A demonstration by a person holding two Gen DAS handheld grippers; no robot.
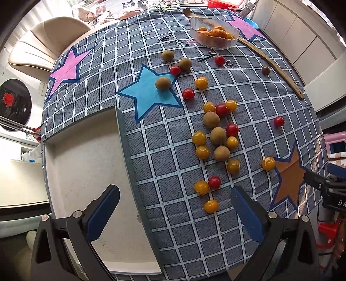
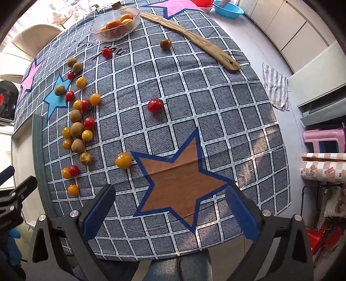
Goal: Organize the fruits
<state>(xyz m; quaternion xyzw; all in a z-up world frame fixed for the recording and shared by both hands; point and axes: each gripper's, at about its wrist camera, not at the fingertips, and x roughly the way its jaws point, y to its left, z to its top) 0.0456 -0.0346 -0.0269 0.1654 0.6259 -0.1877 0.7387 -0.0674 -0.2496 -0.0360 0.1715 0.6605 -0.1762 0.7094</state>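
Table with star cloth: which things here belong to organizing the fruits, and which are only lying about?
For the job: red tomatoes, yellow tomatoes, brown fruits, glass bowl with orange fruits, both open grippers.

Lying about: wooden stick, striped rag, blue basin, pink stool.

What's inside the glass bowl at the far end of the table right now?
The glass bowl holds several orange fruits, piled together. Their exact count is unclear, since the ones in front cover those behind. No red or brown fruit shows inside.
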